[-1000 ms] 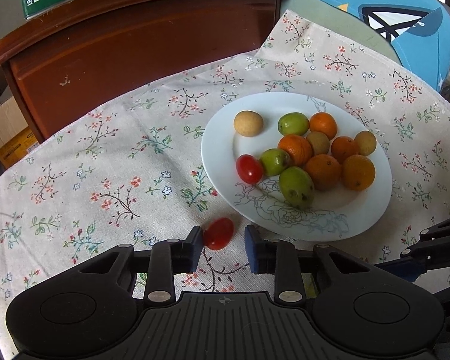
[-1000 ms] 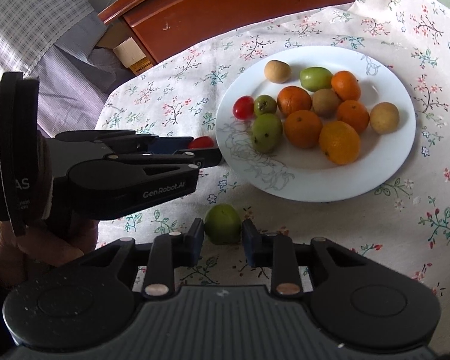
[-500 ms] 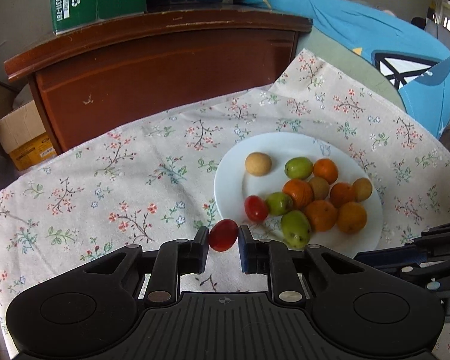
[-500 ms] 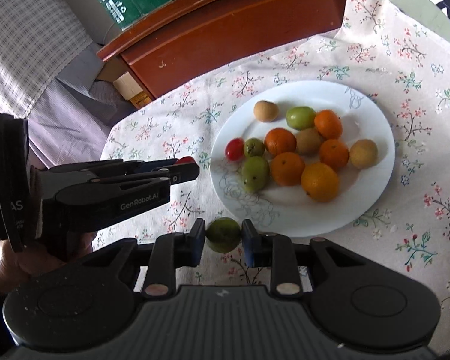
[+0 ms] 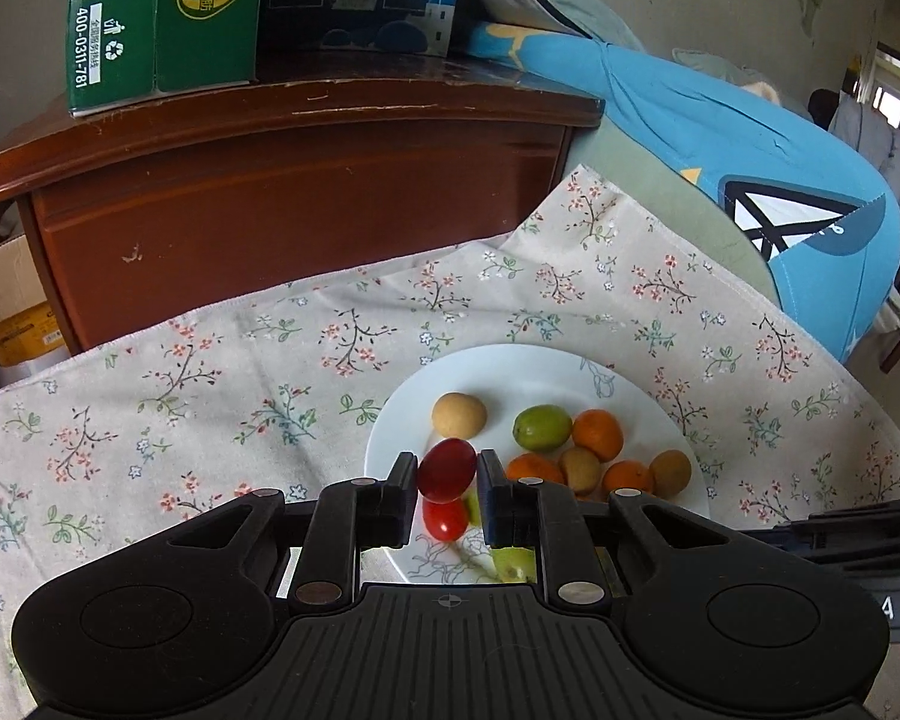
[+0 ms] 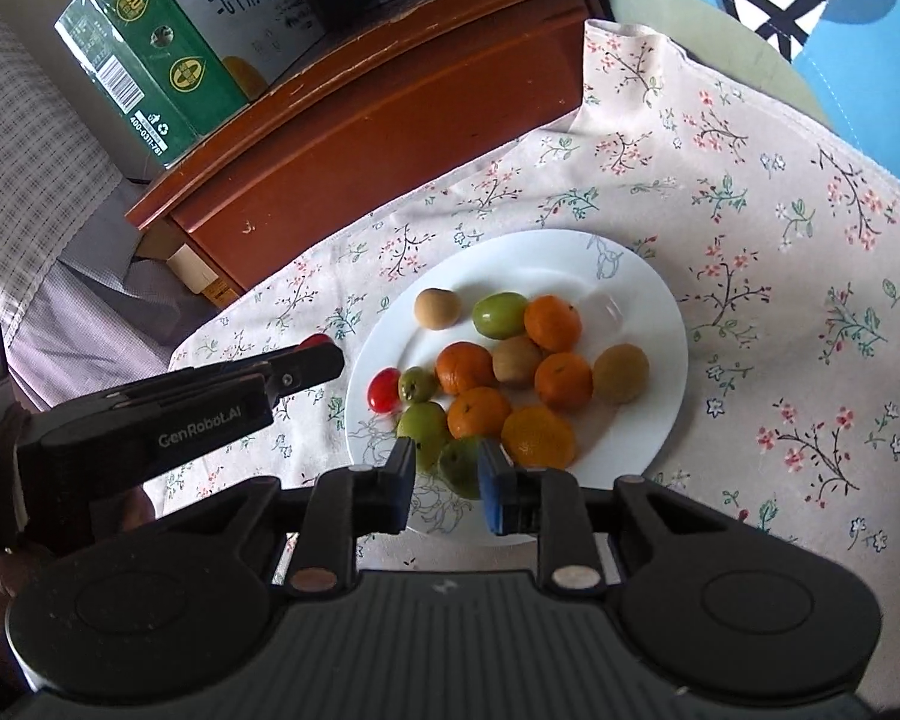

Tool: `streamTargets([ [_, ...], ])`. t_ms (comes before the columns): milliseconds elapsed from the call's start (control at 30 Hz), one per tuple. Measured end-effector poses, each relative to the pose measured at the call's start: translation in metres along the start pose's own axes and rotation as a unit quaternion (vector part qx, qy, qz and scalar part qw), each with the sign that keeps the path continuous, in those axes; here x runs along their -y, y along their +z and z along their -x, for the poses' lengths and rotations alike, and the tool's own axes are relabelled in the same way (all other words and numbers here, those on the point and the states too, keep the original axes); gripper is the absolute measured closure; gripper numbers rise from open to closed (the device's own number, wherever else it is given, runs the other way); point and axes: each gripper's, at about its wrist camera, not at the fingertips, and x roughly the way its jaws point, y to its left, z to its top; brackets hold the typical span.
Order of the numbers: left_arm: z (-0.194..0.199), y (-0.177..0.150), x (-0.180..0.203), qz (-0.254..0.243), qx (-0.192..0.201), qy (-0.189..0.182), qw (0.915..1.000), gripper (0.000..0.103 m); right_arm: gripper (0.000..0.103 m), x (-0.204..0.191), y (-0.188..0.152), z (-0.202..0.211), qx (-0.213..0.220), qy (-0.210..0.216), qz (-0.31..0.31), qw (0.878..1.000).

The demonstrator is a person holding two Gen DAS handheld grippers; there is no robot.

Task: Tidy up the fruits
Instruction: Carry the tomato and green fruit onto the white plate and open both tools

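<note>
Fruit of three colours is gathered on a white plate [image 6: 642, 324] that rests on a floral tablecloth [image 6: 750, 228]. Five oranges, among them one orange [image 6: 551, 321] near the far side, are clustered toward the middle, with brownish round fruits such as a tan fruit [image 6: 437, 308] at the far left, and green fruits beside them. A red cherry tomato [image 6: 384, 390] lies at the plate's left rim, touching a small green fruit [image 6: 417, 383].

A second, darker cherry tomato [image 5: 447, 470] is clamped between the fingers of the left gripper [image 5: 447, 492], glossy and oval, tilted slightly. It is held above the plate's near-left edge, over the tomato already lying there. In the right wrist view this gripper [image 6: 324, 354] is seen from the side, reaching in level from the left, with only a sliver of red showing at its tip.

A green fruit [image 6: 459, 467] is seen between the blue-padded fingers of the right gripper [image 6: 447, 471], low over the plate's near edge, just beside another green fruit [image 6: 421, 427]. The pads appear to press on it, though contact on the left side cannot be told for certain.

A wooden cabinet [image 5: 306, 204] with a green carton [image 5: 156, 18] on top stands behind the cloth.
</note>
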Motion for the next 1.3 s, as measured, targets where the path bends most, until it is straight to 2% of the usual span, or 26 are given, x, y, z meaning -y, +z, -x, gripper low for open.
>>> streamTargets([
  [567,-0.016,0.006,0.008,0.015,-0.003,-0.012,0.9998,0.081,0.077,0.022,0.003,0.001,0.018,-0.040,-0.060,0.997],
  [767,-0.008,0.008,0.011,0.019,0.002,-0.003,0.9998,0.066,0.077,0.020,0.004,0.002,0.025,-0.048,-0.053,0.997],
  [800,-0.006,0.009,0.010,0.023,0.004,-0.001,0.9997,0.059,0.075,0.019,0.005,0.002,0.026,-0.050,-0.049,0.997],
  [833,-0.003,0.009,0.010,0.026,0.005,0.003,0.9996,0.048,0.075,0.018,0.005,0.003,0.028,-0.054,-0.045,0.997],
  [867,-0.001,0.009,0.011,0.029,0.005,0.009,0.9995,0.042,0.074,0.016,0.006,0.003,0.030,-0.059,-0.040,0.997],
  [900,0.001,0.009,0.011,0.031,0.006,0.017,0.9994,0.035,0.070,0.015,0.006,0.004,0.032,-0.063,-0.035,0.997],
  [1000,0.008,0.009,0.013,0.031,0.001,0.029,0.9991,0.031,0.059,0.011,0.008,0.005,0.037,-0.075,-0.019,0.996],
  [1033,0.009,0.008,0.013,0.035,-0.003,0.035,0.9988,0.023,0.057,0.009,0.008,0.005,0.040,-0.079,-0.015,0.996],
  [1100,0.012,0.006,0.013,0.041,-0.012,0.051,0.9978,0.015,0.053,0.007,0.010,0.006,0.044,-0.087,-0.007,0.995],
  [1133,0.013,0.004,0.014,0.039,-0.014,0.056,0.9976,0.015,0.046,0.006,0.010,0.006,0.045,-0.094,-0.002,0.995],
  [1200,0.015,0.002,0.015,0.032,-0.022,0.062,0.9973,0.015,0.041,0.004,0.011,0.007,0.051,-0.111,0.006,0.993],
  [1300,0.019,0.000,0.014,0.038,-0.037,0.076,0.9957,0.011,0.036,0.002,0.012,0.010,0.055,-0.128,0.013,0.990],
])
